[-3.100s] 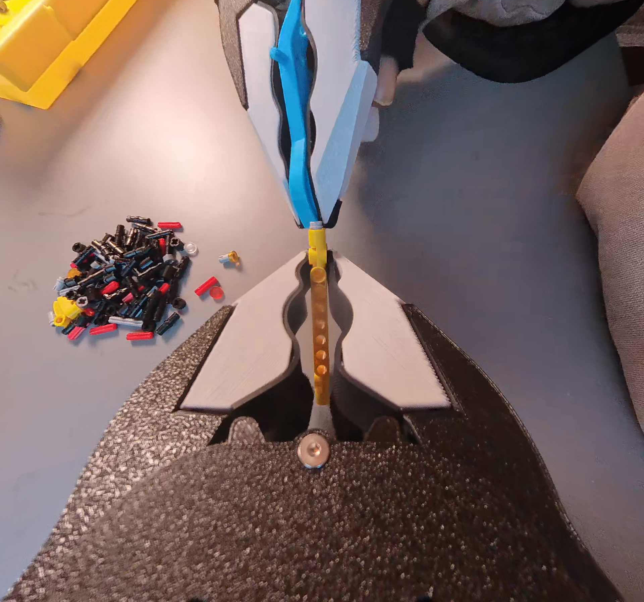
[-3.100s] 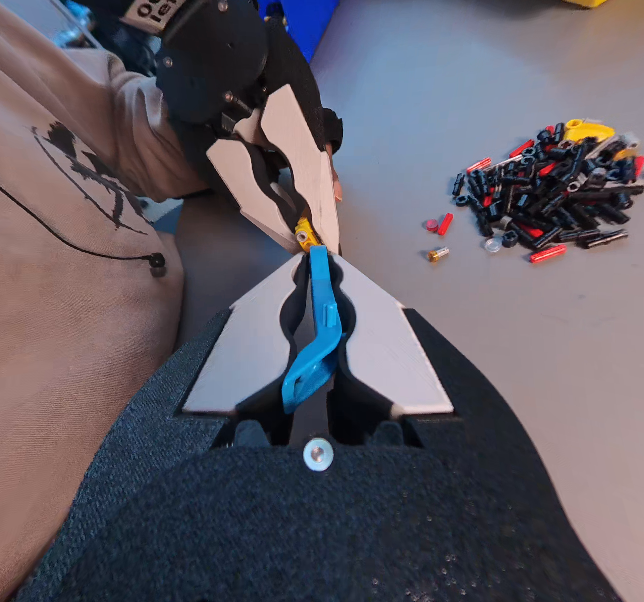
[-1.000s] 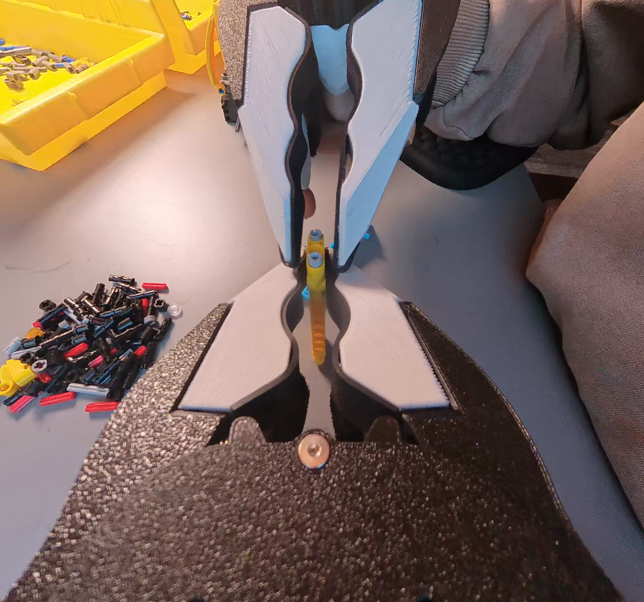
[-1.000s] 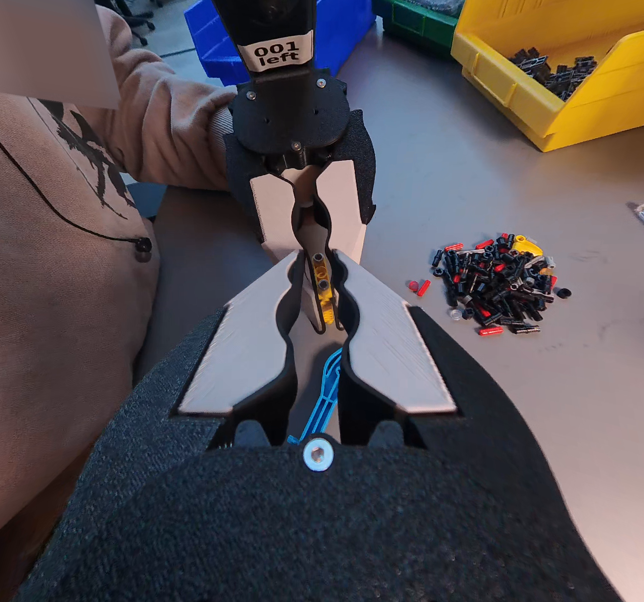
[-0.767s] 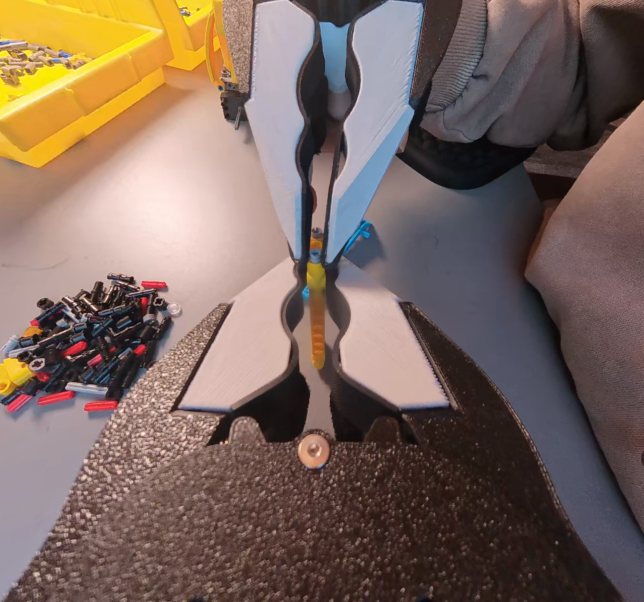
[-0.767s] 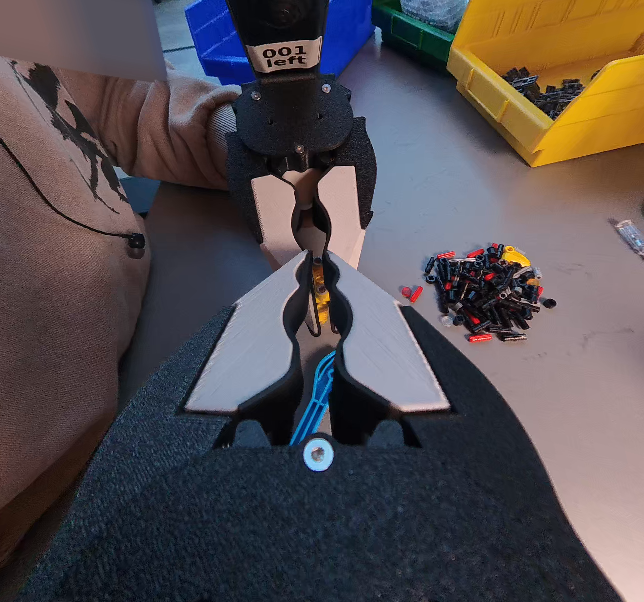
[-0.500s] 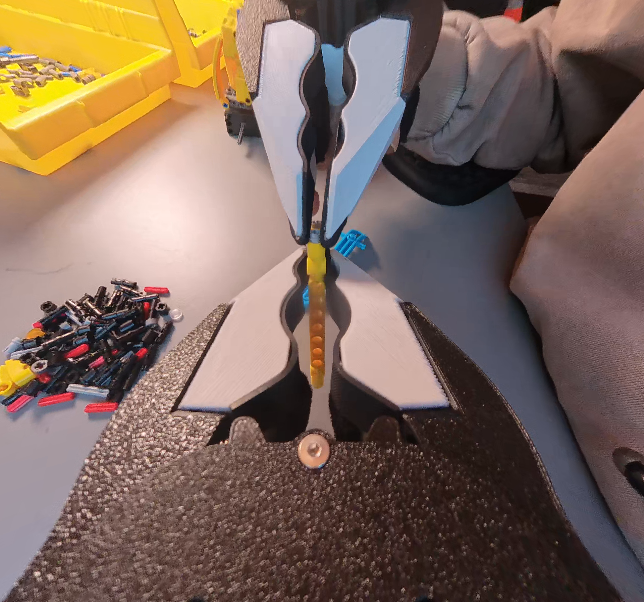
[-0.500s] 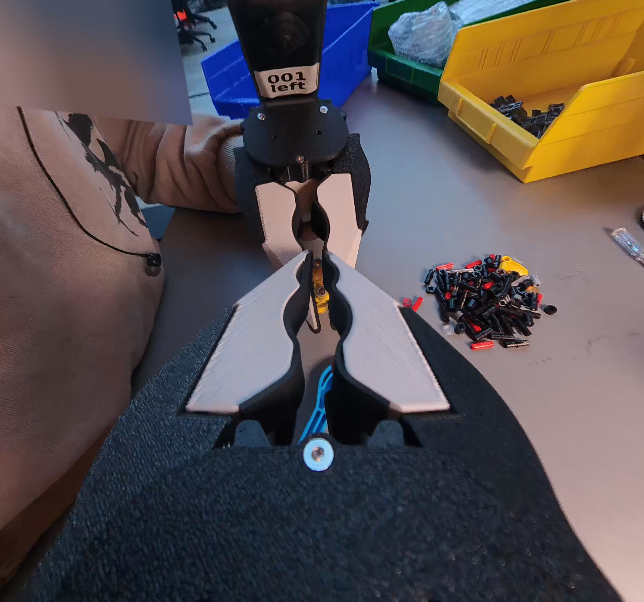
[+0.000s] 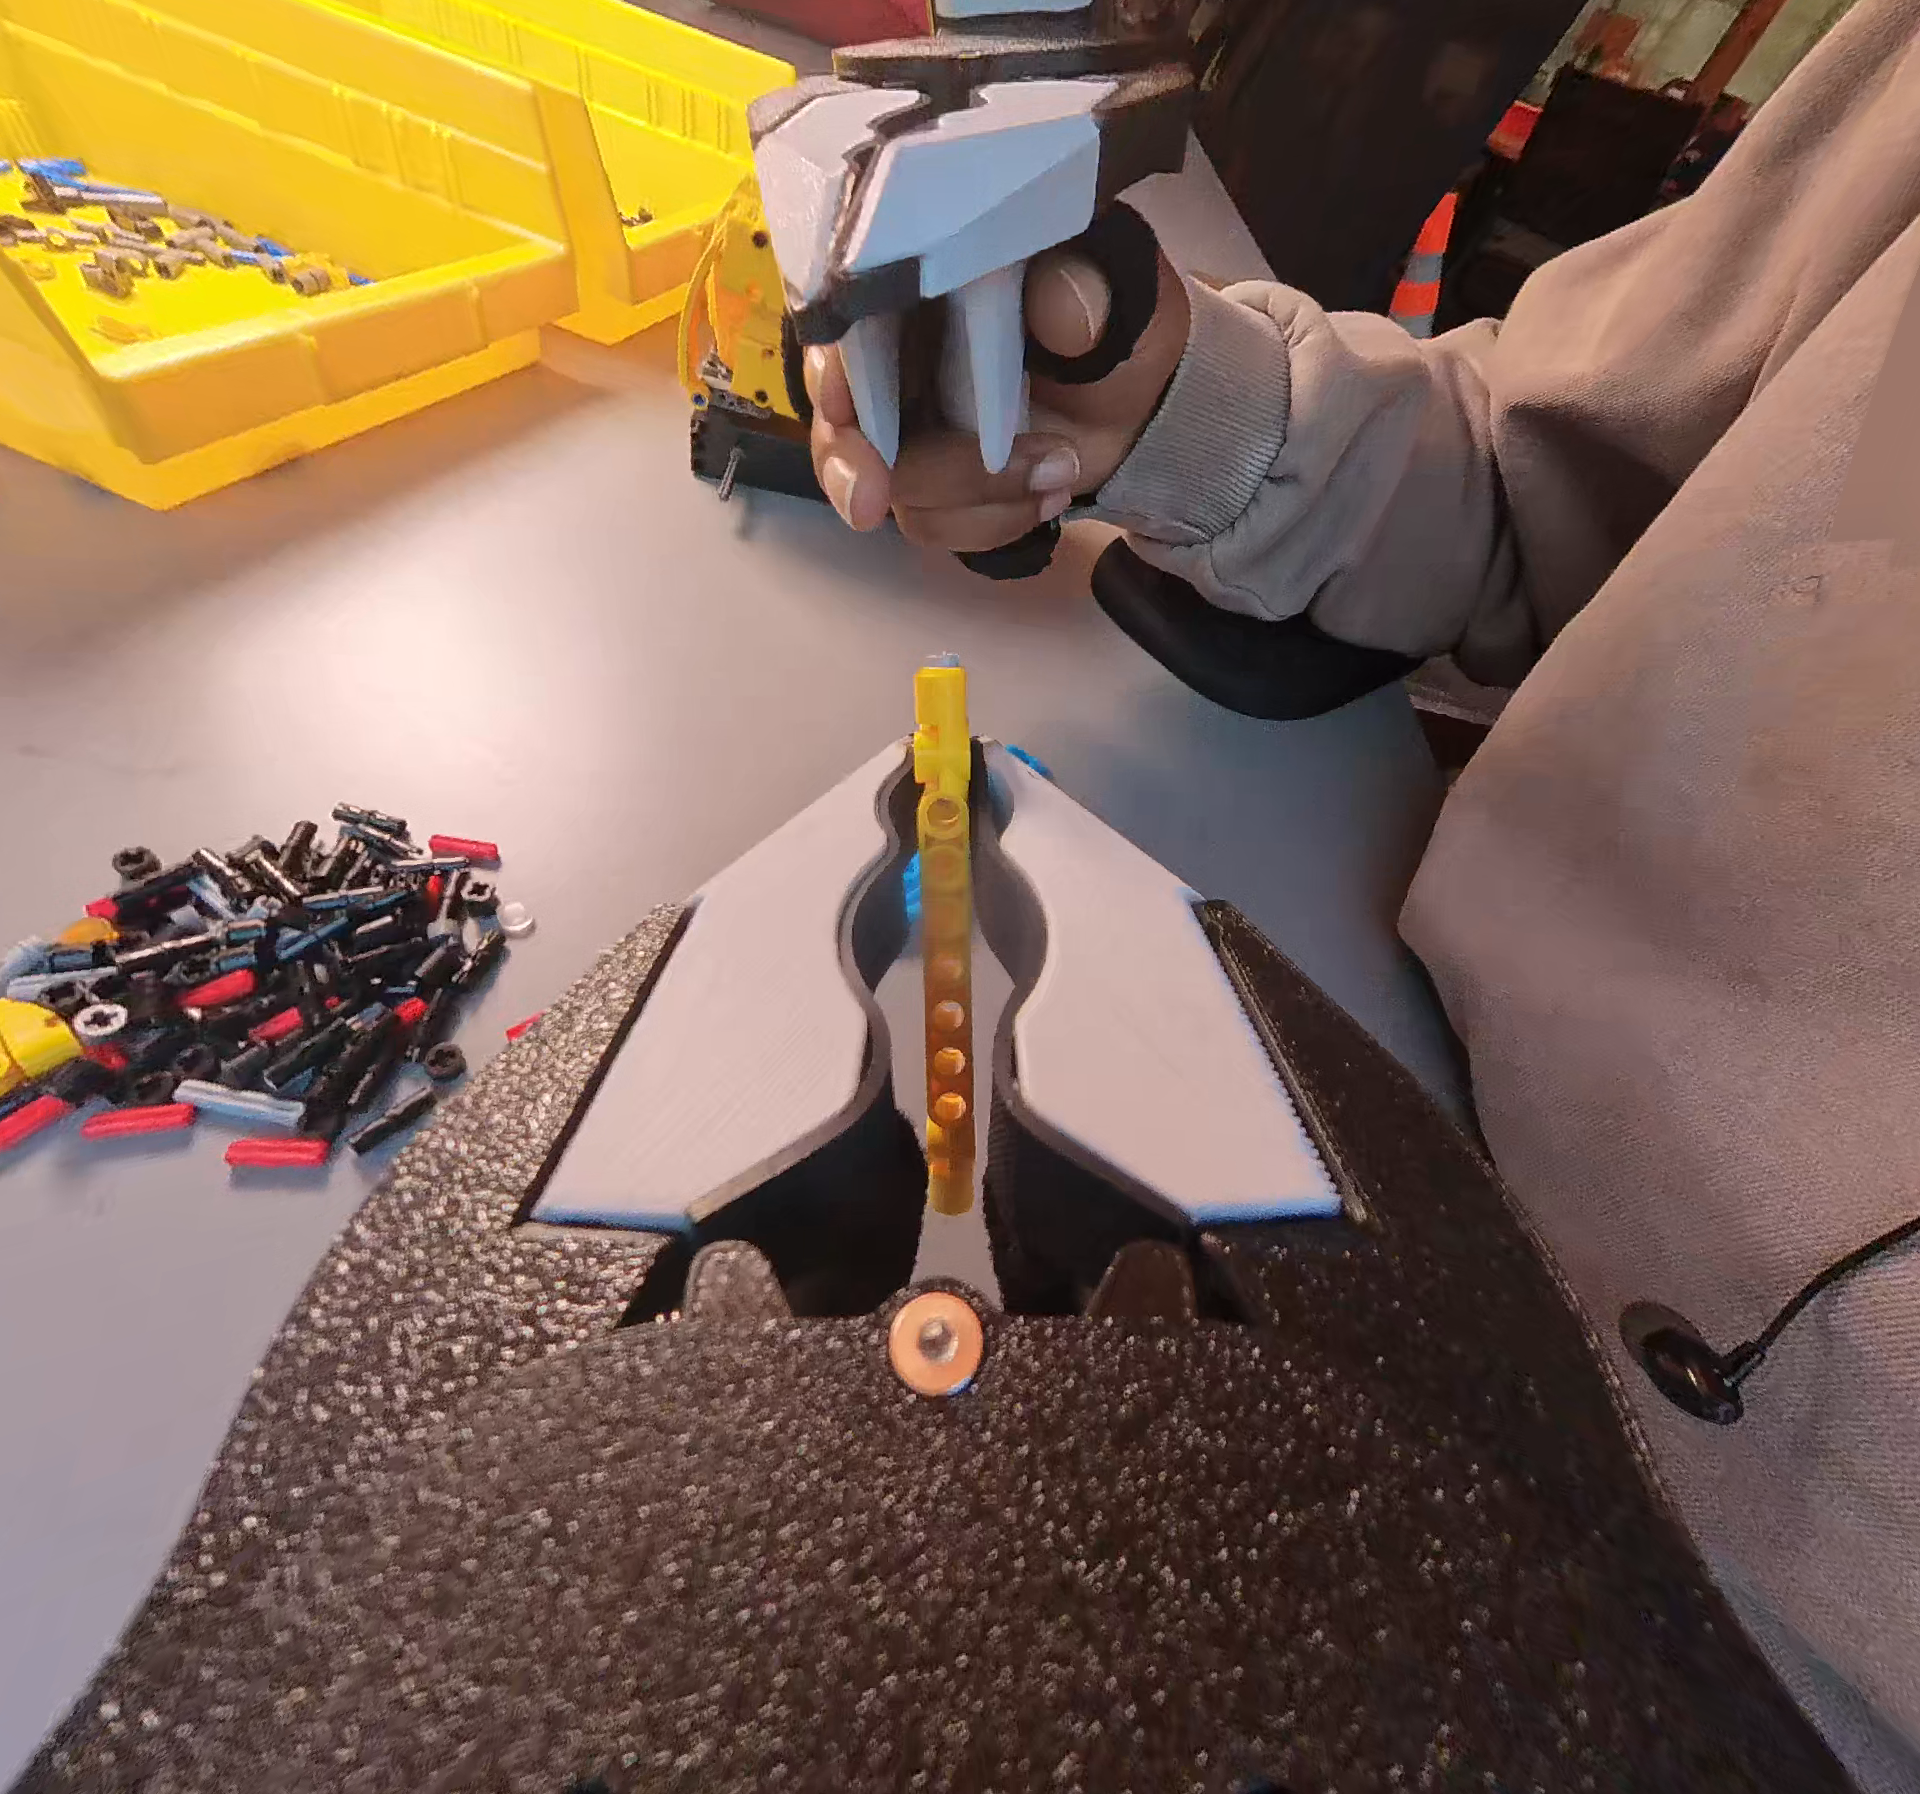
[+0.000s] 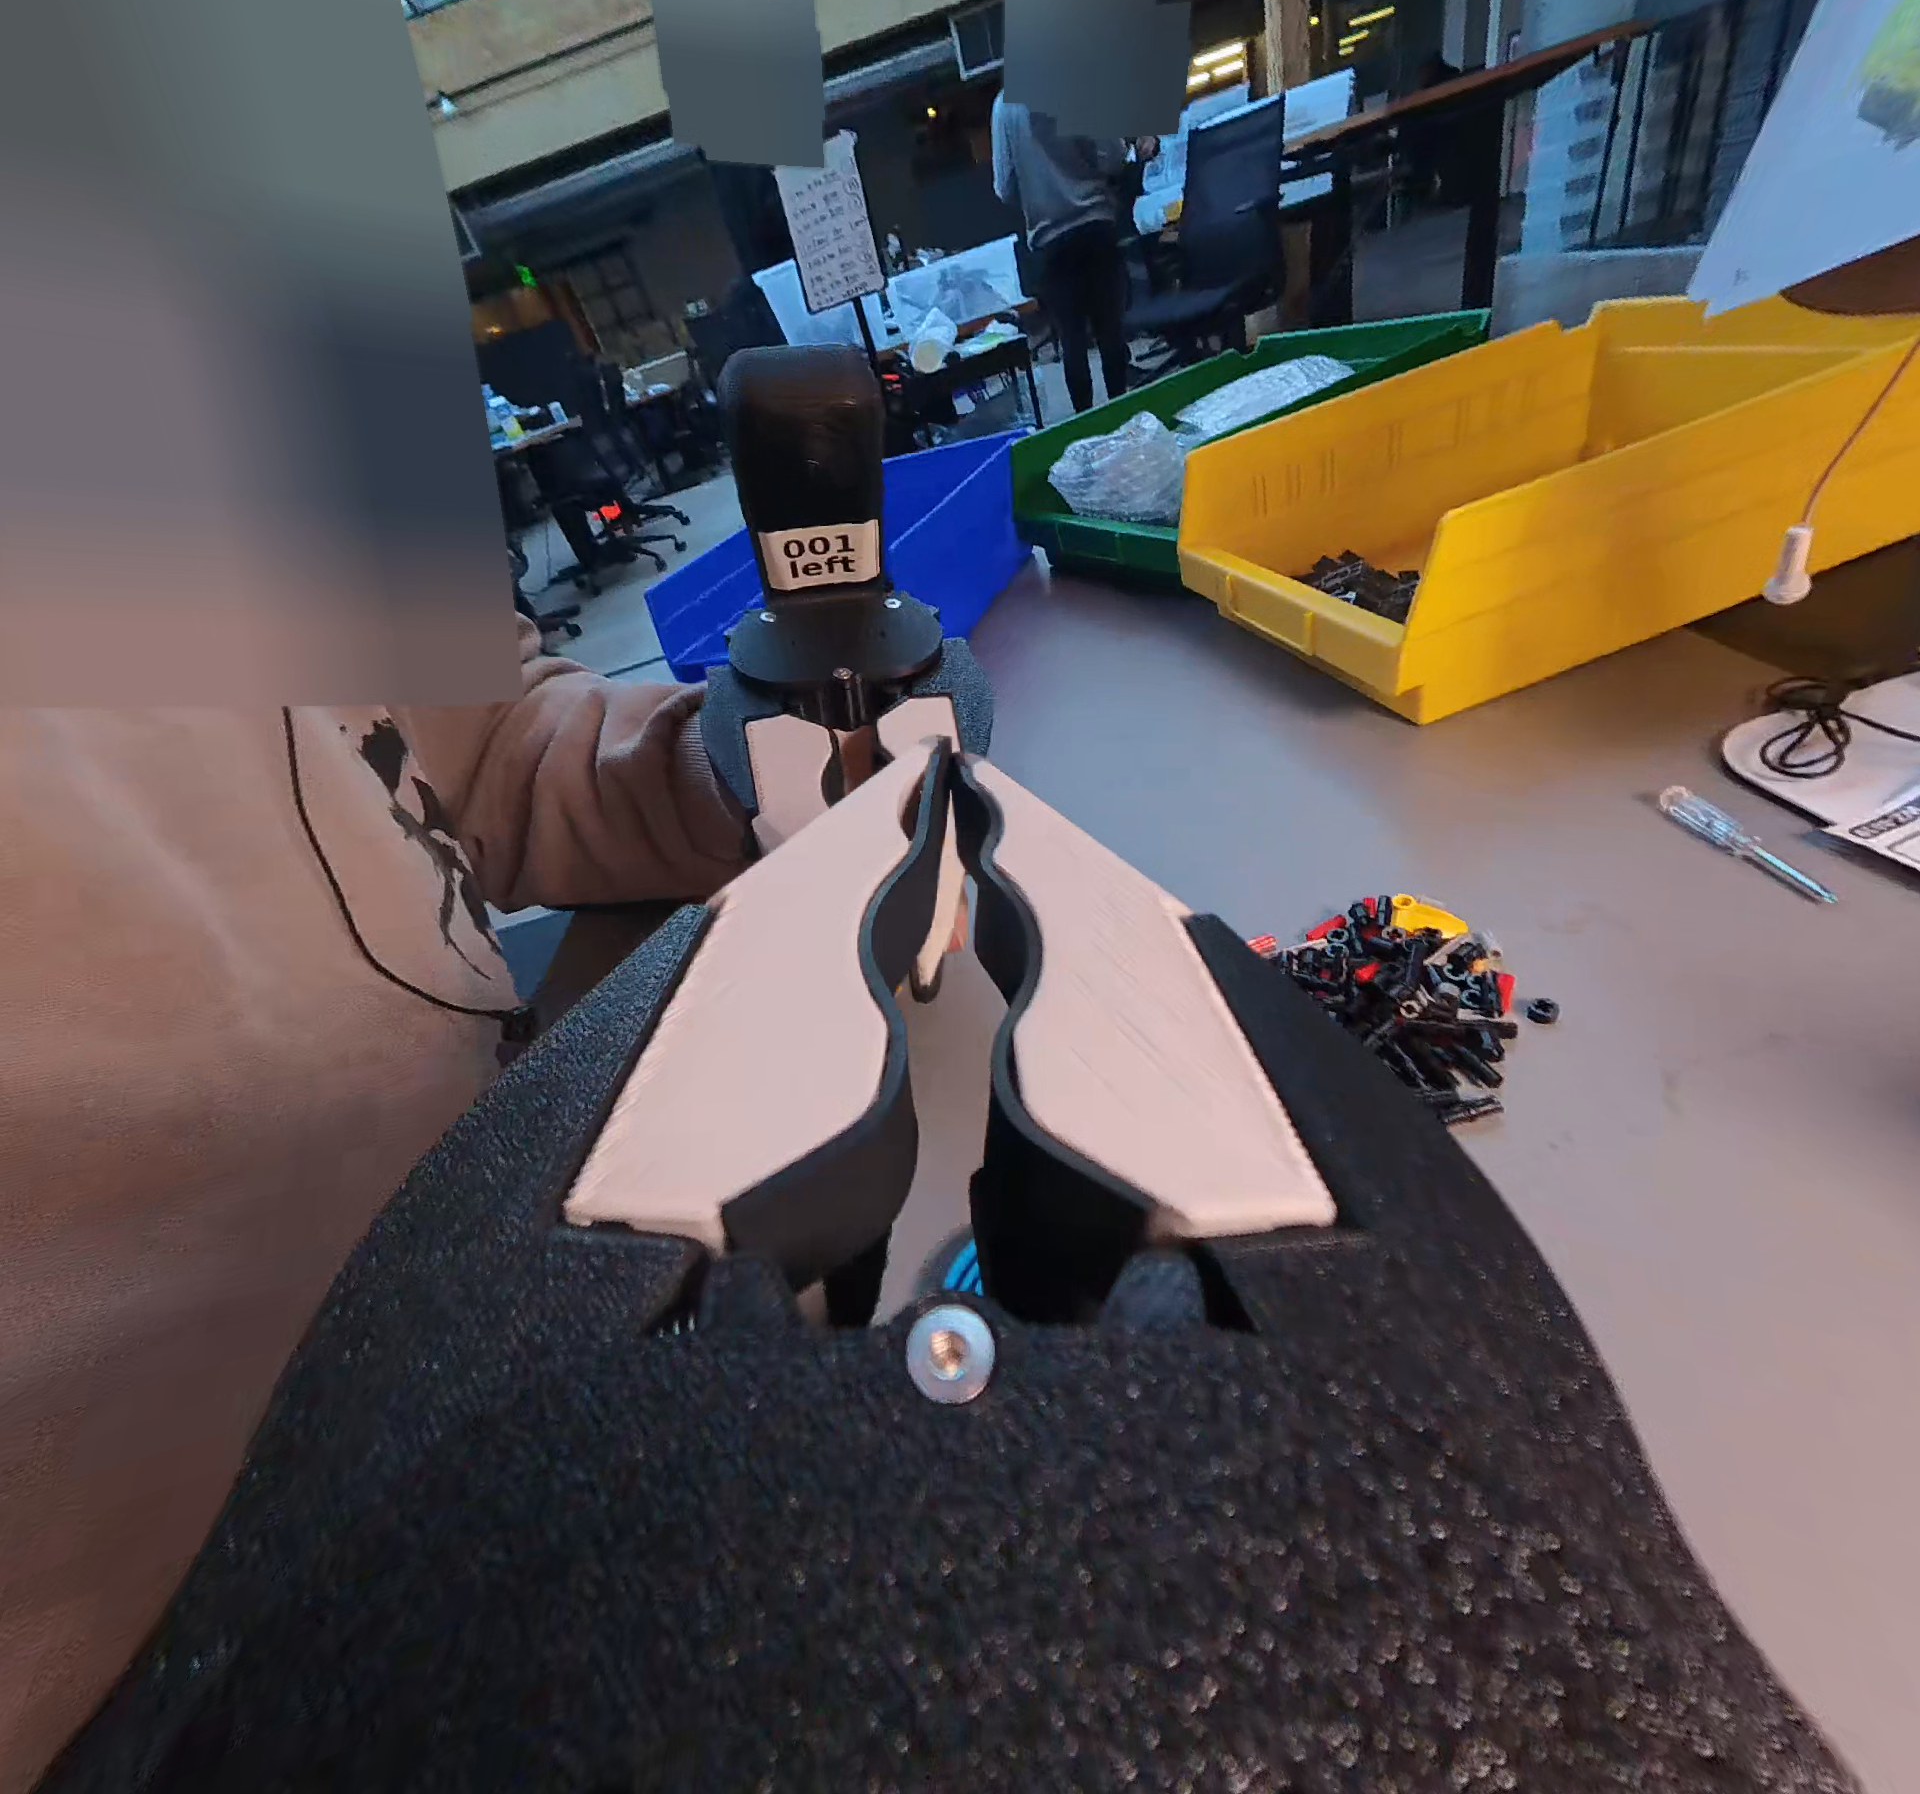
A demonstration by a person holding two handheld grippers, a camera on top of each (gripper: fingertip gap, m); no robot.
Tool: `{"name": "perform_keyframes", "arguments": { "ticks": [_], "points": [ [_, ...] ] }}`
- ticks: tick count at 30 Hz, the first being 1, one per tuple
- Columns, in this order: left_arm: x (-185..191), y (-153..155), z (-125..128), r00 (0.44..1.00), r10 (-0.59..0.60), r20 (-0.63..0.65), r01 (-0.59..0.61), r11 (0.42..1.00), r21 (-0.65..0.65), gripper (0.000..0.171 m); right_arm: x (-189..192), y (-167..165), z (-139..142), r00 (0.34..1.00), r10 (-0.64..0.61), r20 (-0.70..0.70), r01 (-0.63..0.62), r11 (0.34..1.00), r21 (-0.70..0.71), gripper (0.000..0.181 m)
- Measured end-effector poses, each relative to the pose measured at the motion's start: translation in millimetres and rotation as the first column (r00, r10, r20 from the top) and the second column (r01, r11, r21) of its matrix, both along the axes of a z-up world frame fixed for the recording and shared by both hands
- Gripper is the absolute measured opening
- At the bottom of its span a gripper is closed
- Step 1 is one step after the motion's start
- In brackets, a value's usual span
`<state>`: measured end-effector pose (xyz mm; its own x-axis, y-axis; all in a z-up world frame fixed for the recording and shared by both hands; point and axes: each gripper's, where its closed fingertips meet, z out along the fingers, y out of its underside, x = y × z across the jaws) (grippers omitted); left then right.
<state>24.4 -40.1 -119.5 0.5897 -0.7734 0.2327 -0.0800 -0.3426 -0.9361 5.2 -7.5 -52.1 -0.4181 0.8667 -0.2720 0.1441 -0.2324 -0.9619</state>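
Grey table (image 9: 312, 664) in a workshop; yellow bins (image 9: 260, 217) far left. Left gripper (image 9: 943, 757) pinches a yellow beam (image 9: 948, 996); right gripper (image 10: 948, 757), labelled, has its jaws pressed together.

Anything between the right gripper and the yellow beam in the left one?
Nothing visible. In the left wrist view only bare table shows between the right gripper and the beam, whose tip sticks out of the left gripper. A blue part lies low beside the left fingers, off that line.
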Motion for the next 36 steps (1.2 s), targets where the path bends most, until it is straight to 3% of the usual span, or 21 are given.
{"name": "perform_keyframes", "arguments": {
  "ticks": [11, 16, 22, 27, 36],
  "points": [
    [-6.9, 1.3, -8.2, 1.000, 0.024, -0.020, -0.024, 1.000, -0.015, 0.006, 0.8, 17.5, 17.6, 0.996, -0.082, -0.018, 0.084, 0.993, 0.088, 0.001],
    [0.7, -2.9, -11.8, 1.000, -0.008, -0.019, 0.007, 1.000, -0.024, 0.006, 10.1, 24.7, 26.7, 0.991, -0.134, 0.002, 0.132, 0.981, 0.144, 0.017],
    [31.8, -27.6, -4.8, 0.985, -0.170, 0.026, 0.170, 0.985, -0.015, 0.006, 34.7, 28.9, 24.3, 0.972, -0.226, 0.069, 0.207, 0.954, 0.217, 0.027],
    [67.4, -61.5, -3.4, 0.928, -0.367, 0.061, 0.369, 0.929, -0.029, 0.006, 72.1, 27.3, 10.1, 0.931, -0.328, 0.161, 0.279, 0.923, 0.266, 0.040],
    [88.0, -89.4, -8.1, 0.874, -0.486, 0.019, 0.486, 0.872, -0.051, 0.006, 154.0, 4.0, -19.7, 0.834, -0.480, 0.272, 0.398, 0.865, 0.305, 0.054]
  ]
}}
